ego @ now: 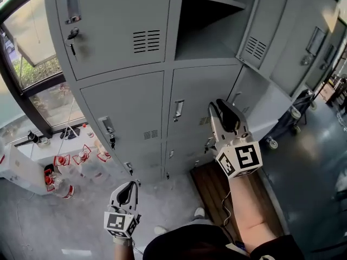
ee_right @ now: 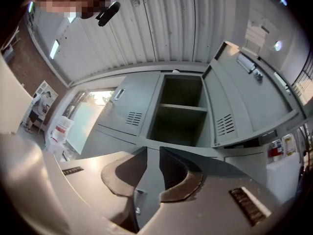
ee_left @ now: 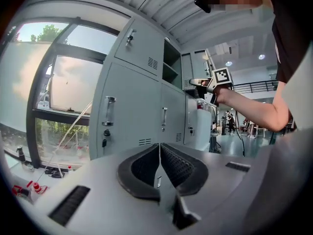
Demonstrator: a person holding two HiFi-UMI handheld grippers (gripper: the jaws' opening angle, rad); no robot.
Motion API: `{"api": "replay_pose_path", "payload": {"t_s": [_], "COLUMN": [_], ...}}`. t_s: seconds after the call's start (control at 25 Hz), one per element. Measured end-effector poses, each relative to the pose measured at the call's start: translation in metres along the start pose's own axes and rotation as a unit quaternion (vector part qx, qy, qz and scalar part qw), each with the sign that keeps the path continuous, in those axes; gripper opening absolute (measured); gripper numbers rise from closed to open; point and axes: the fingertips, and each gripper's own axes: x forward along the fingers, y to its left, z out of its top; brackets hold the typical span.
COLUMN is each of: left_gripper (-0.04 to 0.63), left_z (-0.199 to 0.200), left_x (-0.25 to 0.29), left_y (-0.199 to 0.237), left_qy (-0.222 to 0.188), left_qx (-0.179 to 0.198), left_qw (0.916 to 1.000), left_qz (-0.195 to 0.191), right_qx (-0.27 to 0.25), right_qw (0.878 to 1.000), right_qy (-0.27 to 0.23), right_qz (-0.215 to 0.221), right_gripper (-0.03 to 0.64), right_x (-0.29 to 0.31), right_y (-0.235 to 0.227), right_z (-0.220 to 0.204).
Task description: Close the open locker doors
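- Head view: the open locker door (ego: 260, 28) stands swung out to the right of its dark upper compartment (ego: 209, 34). It is above and to the right of the right tongs (ego: 222, 110), which are raised in front of the closed middle doors. The left tongs (ego: 129, 191) hang low, near the person's body. A lower door (ego: 268, 110) beside the right tongs looks ajar too, though I cannot be sure.
- Left gripper view: the left tongs (ee_left: 159, 148) are clenched, pads meeting on nothing, and face closed doors only.
- Right gripper view: the right tongs (ee_right: 152, 153) are slightly parted and empty. They aim up at the compartment (ee_right: 178, 111) with its 1 shelf, and the door (ee_right: 244, 102) is off to their right.
- Doing it well: no grasp seems needed. Lay the side of the right tongs on the door's free edge, far from the hinge, and push until it meets the frame.
- Room: the free edge sweeps toward the person, so the forearm should stay clear. A wheeled cart (ego: 295, 112) is near on the right, and the bottles (ego: 65, 164) are well apart on the left.
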Motion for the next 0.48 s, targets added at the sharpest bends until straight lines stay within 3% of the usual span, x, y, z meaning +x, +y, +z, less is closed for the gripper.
{"api": "replay_pose_path", "payload": {"t_s": [0.16,0.48], "left_gripper": [0.026,0.026], "left_z": [0.012,0.023], "left_x": [0.049,0.129], "left_y": [-0.046,-0.126], "left_qy": [0.005,0.016], "left_qx": [-0.006,0.004], "left_qw": [0.9996,0.9975], "left_qz": [-0.029,-0.069], "right_qx": [0.001,0.007], "right_qw": [0.999,0.996], "right_qy": [-0.005,-0.007], "right_qz": [-0.041,-0.085], "right_gripper": [0.103,0.104], "right_x": [-0.028,-0.073], "right_y": [-0.075,-0.187], "right_z": [-0.006,-0.029]}}
